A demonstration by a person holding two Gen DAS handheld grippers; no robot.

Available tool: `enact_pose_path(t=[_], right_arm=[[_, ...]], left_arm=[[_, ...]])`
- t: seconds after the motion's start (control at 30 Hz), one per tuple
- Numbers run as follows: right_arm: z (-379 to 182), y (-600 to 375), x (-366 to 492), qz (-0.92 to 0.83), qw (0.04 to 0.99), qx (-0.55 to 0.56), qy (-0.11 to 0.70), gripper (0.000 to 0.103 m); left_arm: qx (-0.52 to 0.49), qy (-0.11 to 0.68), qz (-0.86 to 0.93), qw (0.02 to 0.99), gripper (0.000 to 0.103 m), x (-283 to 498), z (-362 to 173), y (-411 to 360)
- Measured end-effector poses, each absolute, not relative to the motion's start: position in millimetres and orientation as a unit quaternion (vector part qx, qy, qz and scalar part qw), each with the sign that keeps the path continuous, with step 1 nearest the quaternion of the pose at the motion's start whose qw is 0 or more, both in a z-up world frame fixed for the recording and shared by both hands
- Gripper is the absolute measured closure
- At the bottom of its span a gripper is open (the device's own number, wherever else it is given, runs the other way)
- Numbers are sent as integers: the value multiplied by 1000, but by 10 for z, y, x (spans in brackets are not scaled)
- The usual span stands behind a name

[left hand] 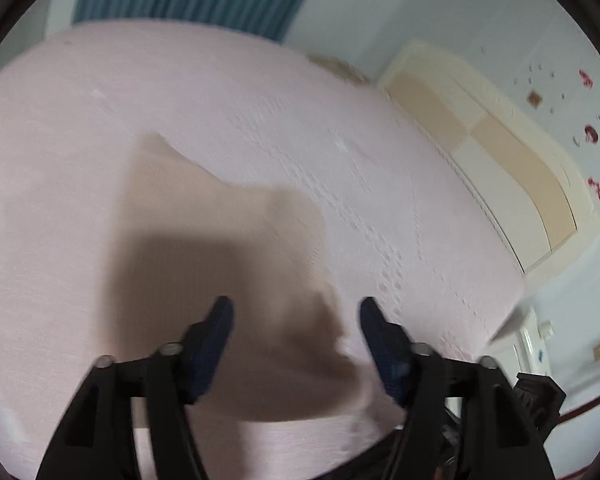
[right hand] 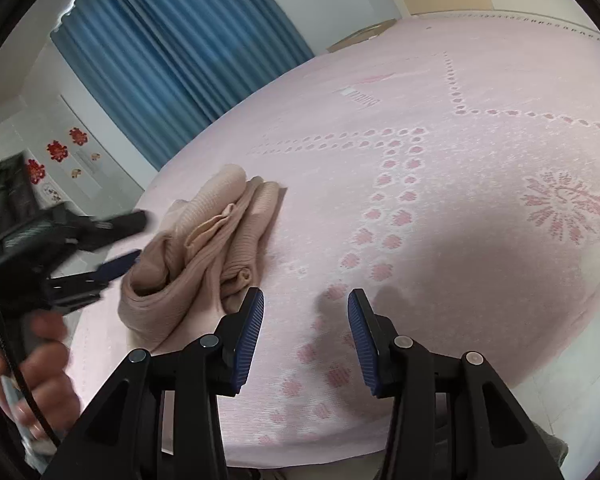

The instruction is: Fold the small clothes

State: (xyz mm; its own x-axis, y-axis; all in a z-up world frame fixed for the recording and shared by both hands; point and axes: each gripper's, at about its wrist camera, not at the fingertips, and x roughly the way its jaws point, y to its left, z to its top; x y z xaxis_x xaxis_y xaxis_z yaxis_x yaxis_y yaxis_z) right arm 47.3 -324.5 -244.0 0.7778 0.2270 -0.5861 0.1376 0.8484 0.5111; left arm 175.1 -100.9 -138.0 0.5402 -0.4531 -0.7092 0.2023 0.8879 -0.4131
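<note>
Pink patterned bedding covers the bed (right hand: 480, 128) that serves as our work surface. Nearest us, the right gripper (right hand: 306, 334) hovers over bare sheet, its fingers spread and empty. Further left, the left gripper (right hand: 134, 238) reaches toward the beige ribbed garment (right hand: 216, 240), fingers likewise spread and holding nothing. The garment lies crumpled near the bed's left edge. We judge it light, soft and limp: it will sag and bunch when lifted. We recommend pinching a hem or corner at two separated points, then drawing it flat. Beyond hangs a blue curtain (right hand: 188, 40).

Pink bedspread (right hand: 480, 152), blue curtain (right hand: 172, 40), cream headboard (left hand: 500, 152).
</note>
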Motion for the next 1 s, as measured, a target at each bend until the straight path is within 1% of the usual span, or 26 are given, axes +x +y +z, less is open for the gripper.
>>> enact_pose_path(t=[0.1, 0.27, 0.37, 0.47, 0.5, 0.53, 0.57, 0.63, 0.67, 0.7, 0.73, 0.77, 0.8, 0.83, 0.87, 0.93, 1.0], right_arm=[[-2379, -3175, 448, 38, 904, 277, 324, 58], [-2095, -3008, 510, 73, 912, 290, 280, 58], [-1939, -2760, 781, 107, 908, 280, 292, 58], [-1881, -2459, 1126, 109, 914, 229, 316, 58], [-1918, -2369, 1279, 93, 914, 207, 338, 59], [-1972, -2305, 1405, 81, 911, 192, 356, 73], [-2027, -2253, 1502, 76, 908, 179, 372, 90], [-2057, -2146, 1538, 77, 913, 133, 377, 90], [-2025, -2107, 1481, 80, 924, 97, 362, 91], [-1990, -2123, 1419, 81, 931, 86, 346, 91], [-1947, -2244, 1326, 90, 935, 108, 325, 92], [-1950, -2362, 1283, 99, 932, 140, 320, 92], [-2003, -2529, 1261, 98, 921, 190, 326, 92], [-2091, -2614, 1269, 86, 912, 212, 341, 92], [-2189, -2637, 1298, 74, 904, 213, 363, 92], [-2391, -2563, 1336, 51, 895, 176, 406, 91], [-2360, -2502, 1281, 47, 902, 152, 401, 89]], left_arm=[[-118, 428, -146, 884, 35, 1637, -1384, -586], [-116, 462, -102, 873, 35, 1439, -1862, -22], [-137, 480, -96, 861, 35, 1371, -2126, 106], [-153, 497, -107, 848, 35, 1323, -2274, 136], [-152, 497, -112, 847, 35, 1306, -2289, 152], [-150, 495, -114, 848, 35, 1315, -2282, 145], [-148, 494, -116, 849, 35, 1310, -2292, 170], [-147, 491, -119, 850, 35, 1333, -2271, 156], [-151, 489, -123, 850, 35, 1339, -2264, 171], [-157, 487, -126, 850, 35, 1331, -2263, 198], [-162, 485, -129, 850, 35, 1348, -2254, 215], [-166, 482, -131, 850, 35, 1356, -2260, 264], [-171, 480, -133, 850, 35, 1363, -2265, 284], [-178, 477, -135, 850, 35, 1368, -2271, 307], [-184, 476, -138, 849, 35, 1378, -2276, 320], [-195, 477, -142, 845, 35, 1406, -2306, 316], [-201, 477, -143, 843, 35, 1421, -2311, 357]])
